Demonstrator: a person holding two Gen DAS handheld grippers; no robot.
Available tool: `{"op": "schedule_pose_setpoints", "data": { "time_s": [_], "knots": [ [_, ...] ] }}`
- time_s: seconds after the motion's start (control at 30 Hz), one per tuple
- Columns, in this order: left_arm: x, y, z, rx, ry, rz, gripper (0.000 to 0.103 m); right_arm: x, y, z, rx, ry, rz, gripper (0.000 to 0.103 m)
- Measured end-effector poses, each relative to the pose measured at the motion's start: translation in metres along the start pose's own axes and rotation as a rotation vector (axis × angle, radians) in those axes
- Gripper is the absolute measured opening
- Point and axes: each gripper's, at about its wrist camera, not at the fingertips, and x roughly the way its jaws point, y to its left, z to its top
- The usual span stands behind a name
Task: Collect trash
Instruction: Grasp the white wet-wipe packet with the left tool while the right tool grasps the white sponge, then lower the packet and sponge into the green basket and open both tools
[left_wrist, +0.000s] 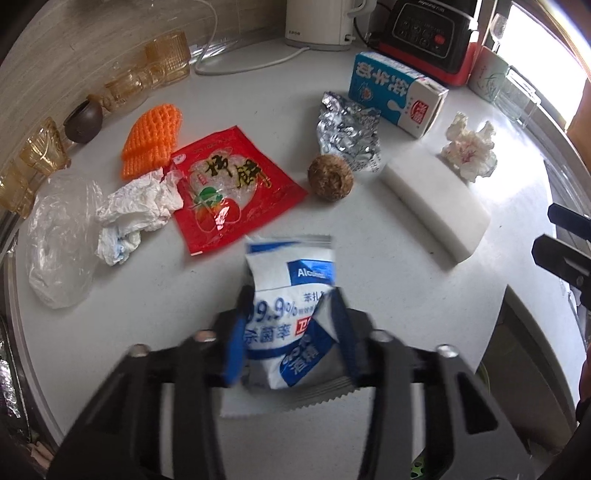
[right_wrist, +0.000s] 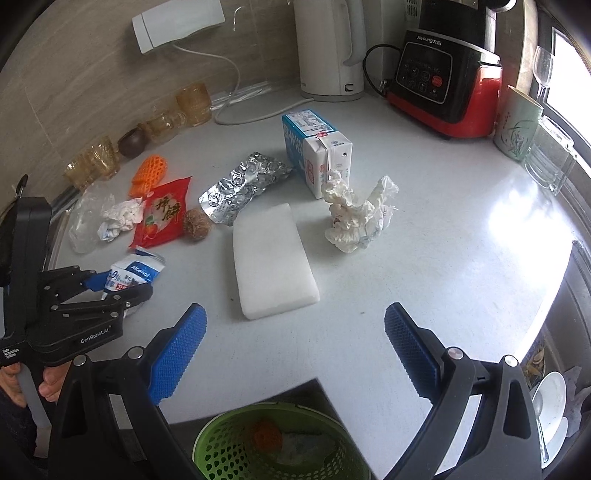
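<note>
My left gripper (left_wrist: 291, 306) is shut on a blue-and-white alcohol wipe packet (left_wrist: 291, 266), which is creased between the blue pads just above the white counter (left_wrist: 388, 288). The right wrist view shows that gripper (right_wrist: 118, 288) at the left with the packet (right_wrist: 135, 271). My right gripper (right_wrist: 295, 350) stands open and empty above the counter's front edge, over a green basket (right_wrist: 221, 443) that holds some trash. Ahead lie a white foam block (right_wrist: 271, 258), a crumpled tissue (right_wrist: 358, 218), a milk carton (right_wrist: 317, 155), foil (right_wrist: 243, 184) and a red wrapper (left_wrist: 229, 188).
A brown ball (left_wrist: 330, 177), orange foam net (left_wrist: 151, 140), crumpled paper (left_wrist: 136, 214) and a clear bag (left_wrist: 59, 236) lie at the left. Amber glasses (left_wrist: 166, 62), a kettle (right_wrist: 328, 48) and a blender (right_wrist: 443, 77) line the back wall. A white dish (right_wrist: 550, 402) sits below the counter's right edge.
</note>
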Motion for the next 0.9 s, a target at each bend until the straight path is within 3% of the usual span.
{"op": "schedule_pose_setpoints", "data": {
  "time_s": [0.07,0.67,0.73,0.9],
  "knots": [
    [0.002,0.001,0.000,-0.003,0.008,-0.001,0.018,0.007,0.000,0.004,-0.008,0.007,-0.002,0.097],
    [-0.028,0.024,-0.003,-0.030,-0.047,-0.040,0.016,0.080,0.022,0.029,-0.143,0.097,0.004,0.096],
    [-0.031,0.026,-0.004,-0.037,-0.053,-0.042,0.016,0.083,0.024,0.030,-0.152,0.101,0.007,0.092],
    [-0.034,0.031,-0.008,-0.051,-0.051,-0.051,0.016,0.089,0.027,0.032,-0.162,0.114,0.014,0.064]
  ]
}}
